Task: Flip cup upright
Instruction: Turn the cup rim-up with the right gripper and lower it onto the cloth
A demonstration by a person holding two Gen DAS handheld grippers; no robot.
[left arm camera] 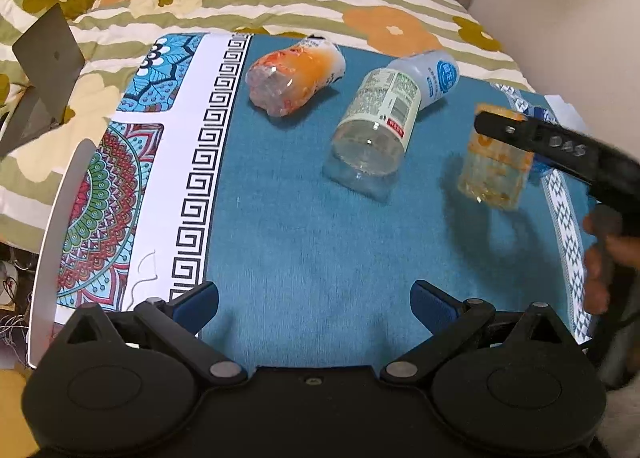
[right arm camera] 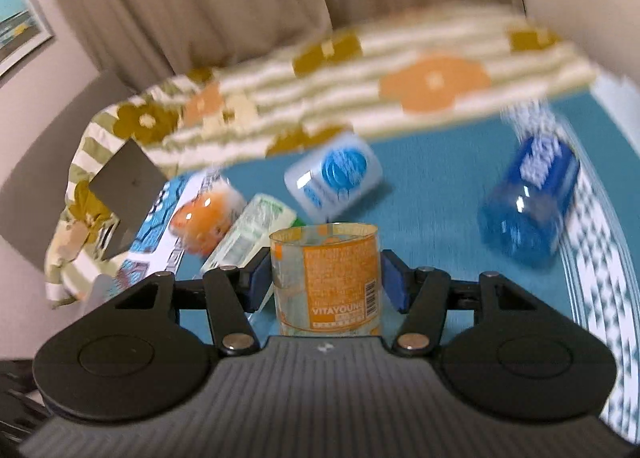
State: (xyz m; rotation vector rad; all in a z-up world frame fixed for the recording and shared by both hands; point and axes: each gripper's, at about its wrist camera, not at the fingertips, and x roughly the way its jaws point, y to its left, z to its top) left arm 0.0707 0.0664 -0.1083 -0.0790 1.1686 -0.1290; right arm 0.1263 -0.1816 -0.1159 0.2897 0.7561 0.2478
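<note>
My right gripper (right arm camera: pixel 326 278) grips the cup (right arm camera: pixel 326 278) off the blue mat (left arm camera: pixel 320 242); my left gripper (left arm camera: pixel 314 304) hangs wide open at the near edge

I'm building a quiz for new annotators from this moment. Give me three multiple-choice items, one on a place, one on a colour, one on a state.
1. Where is the clear plastic cup with the orange label?
A. between the right tool's fingers
B. on the quilt
C. under the left tool

2. What colour is the plain middle of the cloth?
A. red
B. teal blue
C. black

3. How is the left tool?
A. shut on a bottle
B. open, holding nothing
C. out of view

Answers: 1 A, blue pads flank the cup in the right wrist view; 2 B, teal fills the middle; 3 B, fingers spread over bare cloth.
</note>
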